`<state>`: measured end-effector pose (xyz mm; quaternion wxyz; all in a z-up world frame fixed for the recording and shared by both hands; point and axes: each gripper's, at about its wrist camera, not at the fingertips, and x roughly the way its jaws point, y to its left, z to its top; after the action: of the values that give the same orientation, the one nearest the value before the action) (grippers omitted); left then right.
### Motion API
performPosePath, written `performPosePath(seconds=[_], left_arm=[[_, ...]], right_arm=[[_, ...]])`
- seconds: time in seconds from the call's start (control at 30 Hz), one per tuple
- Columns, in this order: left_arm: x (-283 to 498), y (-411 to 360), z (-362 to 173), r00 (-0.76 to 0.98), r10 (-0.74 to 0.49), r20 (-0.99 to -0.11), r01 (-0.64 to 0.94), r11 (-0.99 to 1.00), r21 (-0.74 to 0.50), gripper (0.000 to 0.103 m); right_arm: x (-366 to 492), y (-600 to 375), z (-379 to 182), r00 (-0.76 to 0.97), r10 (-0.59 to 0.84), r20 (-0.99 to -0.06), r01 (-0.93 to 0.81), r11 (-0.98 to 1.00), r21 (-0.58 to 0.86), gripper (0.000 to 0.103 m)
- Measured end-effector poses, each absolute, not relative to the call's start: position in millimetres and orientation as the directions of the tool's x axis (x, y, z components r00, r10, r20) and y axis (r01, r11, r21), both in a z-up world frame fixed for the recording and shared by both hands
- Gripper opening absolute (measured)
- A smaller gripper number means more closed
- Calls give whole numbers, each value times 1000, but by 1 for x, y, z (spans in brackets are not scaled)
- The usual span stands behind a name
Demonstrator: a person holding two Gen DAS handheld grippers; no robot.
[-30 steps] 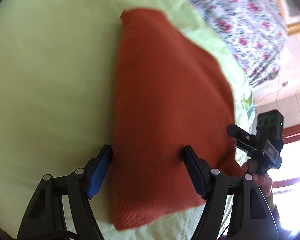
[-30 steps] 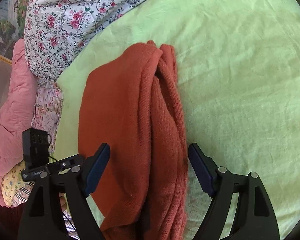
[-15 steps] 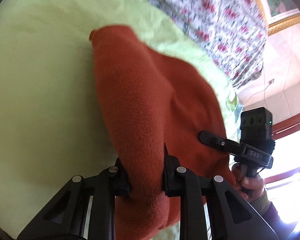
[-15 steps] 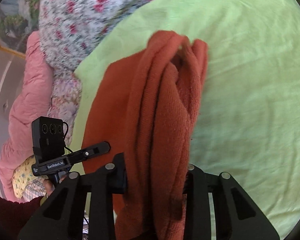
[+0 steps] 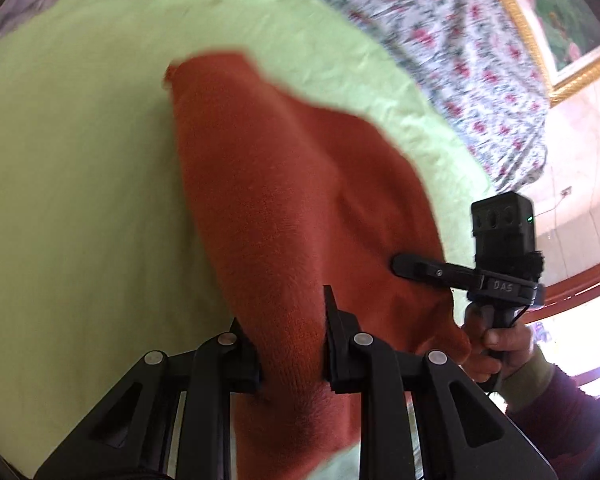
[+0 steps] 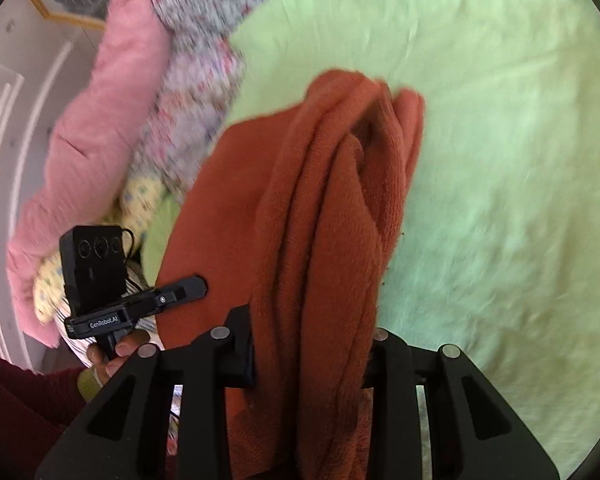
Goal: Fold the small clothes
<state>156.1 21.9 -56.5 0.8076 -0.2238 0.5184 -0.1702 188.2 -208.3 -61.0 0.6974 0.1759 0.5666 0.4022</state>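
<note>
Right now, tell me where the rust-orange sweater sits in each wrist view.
Left wrist view: the rust-orange sweater runs from upper centre down to the bottom, clamped in the left hand-held gripper.
Right wrist view: it fills the centre, bunched in folds, clamped in the right hand-held gripper.
Shared landmark: the light green bedsheet beneath.

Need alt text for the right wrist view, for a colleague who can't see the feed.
The right gripper is shut on a bunched edge of an orange sweater over a light green sheet. At left, the left gripper reaches the sweater's other side, with a pink blanket and floral cloth behind.
</note>
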Motion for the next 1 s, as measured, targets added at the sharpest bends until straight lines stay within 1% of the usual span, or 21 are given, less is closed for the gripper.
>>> performPosePath(seconds=[0.07, 0.13, 0.17, 0.23, 0.3, 0.43, 0.53, 0.63, 0.67, 0.77, 0.83, 0.9, 0.93, 1.0], left_arm=[[155, 28, -66, 376, -545, -750, 49, 820, -571, 30], [157, 38, -67, 368, -574, -732, 44, 797, -602, 35], [159, 45, -65, 370, -582, -724, 43, 790, -612, 39], [165, 61, -61, 382, -574, -724, 33, 791, -611, 44], [177, 78, -58, 400, -563, -723, 6, 790, -613, 54], [204, 117, -48, 476, -547, -689, -61, 761, -646, 55], [231, 141, -51, 489, -537, -688, -122, 739, -663, 56], [260, 153, -61, 475, -535, -698, -177, 720, -671, 55], [267, 154, -63, 472, -545, -693, -182, 709, -681, 53], [284, 156, -68, 454, -560, -693, -182, 703, -687, 53], [295, 151, -73, 430, -569, -701, -182, 706, -685, 46], [302, 144, -78, 394, -594, -701, -160, 707, -689, 27], [303, 141, -79, 384, -599, -702, -150, 710, -688, 24], [306, 129, -76, 380, -590, -712, -118, 733, -670, 10]], right_arm=[[186, -206, -72, 30, 711, -703, -356, 664, 657, 35], [189, -208, -74, 23, 693, -721, -349, 681, 643, 42], [190, -209, -71, 28, 686, -727, -345, 689, 637, 44], [191, -212, -63, 40, 662, -748, -347, 711, 611, 46], [190, -218, -53, 59, 638, -768, -359, 731, 580, 46], [184, -235, -33, 112, 623, -774, -351, 754, 556, 46], [179, -245, -20, 166, 614, -771, -341, 770, 540, 46], [172, -251, -10, 201, 630, -750, -326, 765, 555, 46], [170, -251, -7, 208, 639, -740, -322, 759, 565, 46], [164, -249, 2, 214, 655, -725, -342, 745, 573, 46], [160, -242, 6, 214, 658, -722, -361, 740, 568, 46], [158, -234, 9, 201, 665, -719, -381, 729, 568, 46], [156, -229, 10, 198, 664, -721, -391, 728, 563, 46], [155, -225, 9, 187, 662, -726, -404, 725, 557, 46]])
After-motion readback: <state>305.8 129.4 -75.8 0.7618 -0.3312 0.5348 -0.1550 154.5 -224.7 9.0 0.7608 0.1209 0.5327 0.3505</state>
